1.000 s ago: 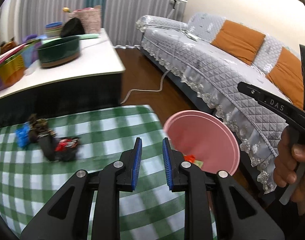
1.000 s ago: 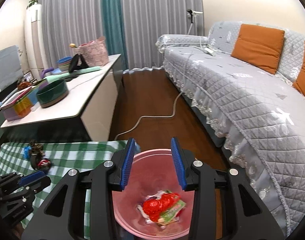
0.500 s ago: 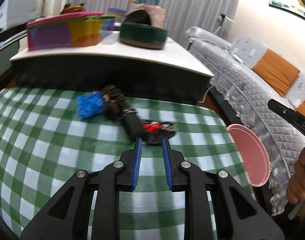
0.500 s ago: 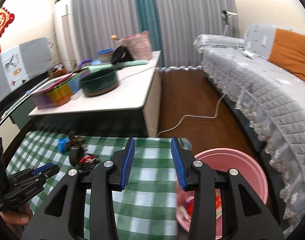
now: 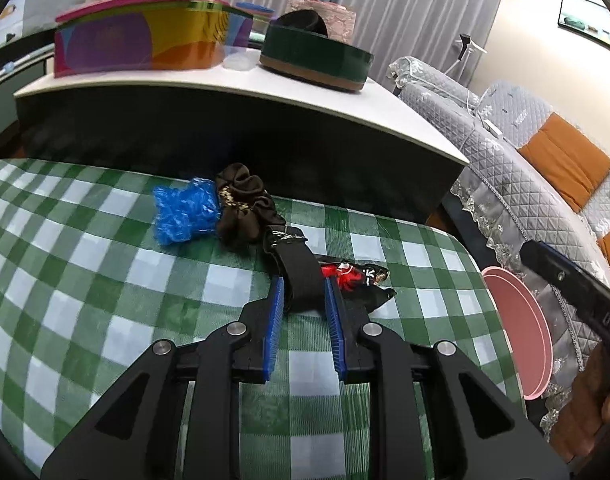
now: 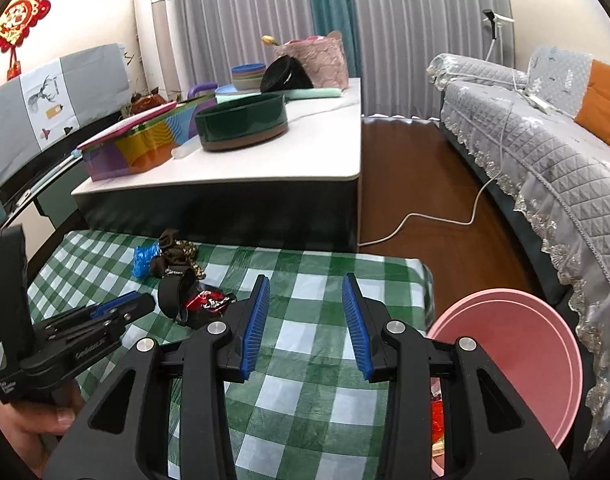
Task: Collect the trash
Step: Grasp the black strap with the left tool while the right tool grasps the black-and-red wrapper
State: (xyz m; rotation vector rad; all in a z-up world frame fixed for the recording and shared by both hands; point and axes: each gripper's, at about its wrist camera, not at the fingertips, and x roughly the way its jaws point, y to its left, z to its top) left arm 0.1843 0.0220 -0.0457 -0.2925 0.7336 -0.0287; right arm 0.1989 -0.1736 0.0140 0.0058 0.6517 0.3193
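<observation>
On the green checked tablecloth [image 5: 105, 288] lies a pile of trash: a crumpled blue plastic piece [image 5: 183, 212], a brown crinkled wrapper [image 5: 241, 204], a black band [image 5: 299, 276] and a red and black wrapper [image 5: 353, 276]. My left gripper [image 5: 303, 284] is low over the cloth, open by a narrow gap, with the near end of the black band between its tips. Whether its pads touch the band I cannot tell. My right gripper [image 6: 305, 286] hovers open and empty over the cloth. The pink bin [image 6: 517, 344] stands at the table's right edge with red trash [image 6: 437, 416] inside.
Behind the table stands a low white-topped cabinet [image 6: 305, 160] with a colourful box [image 5: 137, 40] and a green round tin [image 5: 317, 56]. A grey sofa [image 6: 545, 152] with orange cushions runs along the right. A white cable [image 6: 425, 220] lies on the wood floor.
Both grippers swung left from the pink bin to over the checked table and sank. The left gripper closed in on the trash pile until the black band lay between its tips. Neither jaw gap changed.
</observation>
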